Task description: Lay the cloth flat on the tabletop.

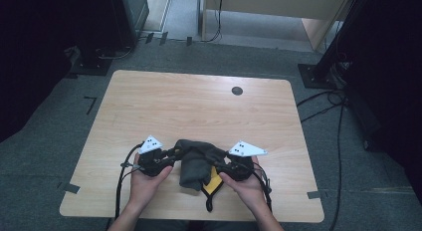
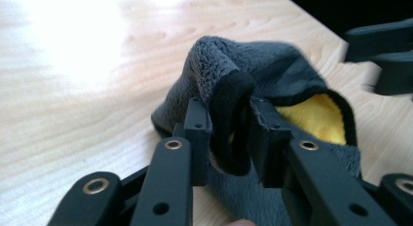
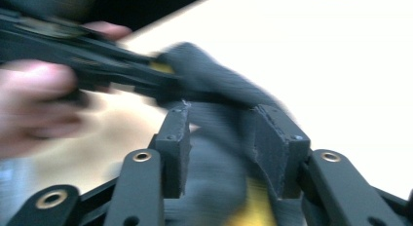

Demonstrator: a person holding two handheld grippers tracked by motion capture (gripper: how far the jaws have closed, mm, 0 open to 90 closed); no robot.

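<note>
High view: a grey cloth (image 1: 195,163) with a yellow inner face lies bunched at about 6 o'clock on the worktop (image 1: 199,109), near its front edge, between the two hands. The left tongs (image 1: 174,152) reach in from 9 o'clock of the cloth, and the right tongs (image 1: 220,166) from 3 o'clock. Part of the cloth is lifted into a hump between them, while its lower end, with a black-edged yellow corner, rests on the worktop toward 6 o'clock. A small dark round spot (image 1: 237,90) sits on the worktop at about 1 o'clock, well apart from the cloth.

Left gripper view: the left tongs (image 2: 229,126) stand narrowly apart with a black-hemmed fold of the cloth (image 2: 263,65) between the pads. The fold fills the gap and touches both pads, so the tongs grip it. The yellow side shows at 3 o'clock of the fold, and the other tongs show dark at the upper right edge.

Right gripper view: blurred. The right tongs (image 3: 221,138) are partly open, with grey cloth (image 3: 219,89) lying between the pads; the pads do not seem to press on it. The left hand (image 3: 34,106) and its tongs meet the cloth at 10 o'clock.
</note>
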